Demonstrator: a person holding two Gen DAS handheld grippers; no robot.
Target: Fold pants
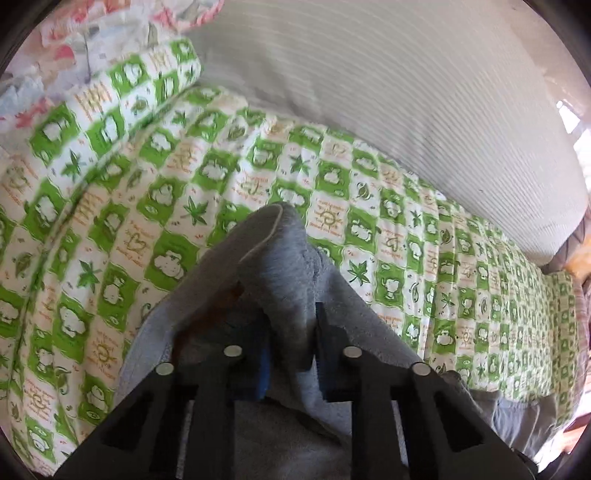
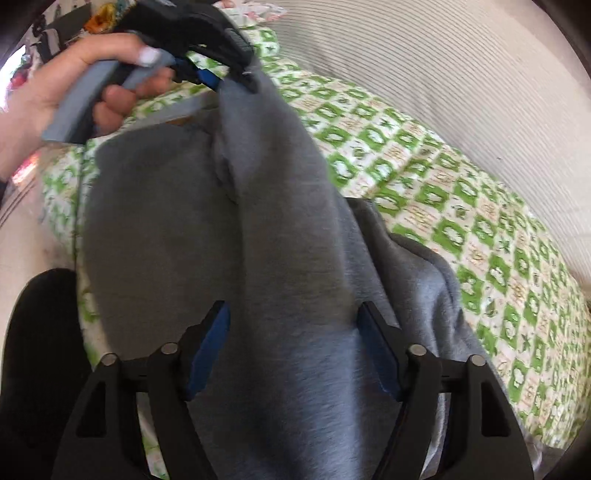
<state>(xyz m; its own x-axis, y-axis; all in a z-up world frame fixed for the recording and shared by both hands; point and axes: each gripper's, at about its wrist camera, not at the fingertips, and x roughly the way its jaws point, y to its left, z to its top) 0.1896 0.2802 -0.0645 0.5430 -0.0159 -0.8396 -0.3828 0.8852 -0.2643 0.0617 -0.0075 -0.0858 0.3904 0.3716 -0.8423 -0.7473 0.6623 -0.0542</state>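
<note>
Grey fleece: one pair of pants [image 2: 280, 236], lifted above the green-and-white quilt [image 2: 461, 206] and held by your two grippers. Count one quilt, one pair of pants, two grippers, and one bare hand [image 2: 66, 77] in view.

Right wrist view: your right gripper [image 2: 295, 354] has its jaws set wide, a thick band of grey cloth running between the blue pads [image 2: 207, 350]; whether the pads actually press the cloth cannot be told. Up and to the left of the quilt's near edge, your left gripper [image 2: 236, 79] is clamped on an edge of the pants, which hang from it down over the quilt. Your hand squeezes that gripper's grey handle [image 2: 74, 114]. A dark shape [image 2: 40, 350] fills the lower left corner.

Left wrist view: your left gripper [image 1: 291, 343] shows its two fingers close together with a fold of the pants [image 1: 280, 266] pinched between them and a pale hem rising above. This view alone shows, beyond the quilt, one ribbed white headboard or cushion [image 1: 406, 92], one quilted pillow [image 1: 122, 99] in the same green print, and a floral cloth [image 1: 92, 29] behind it. Only the right wrist view shows your hand and the length of the hanging pants.
</note>
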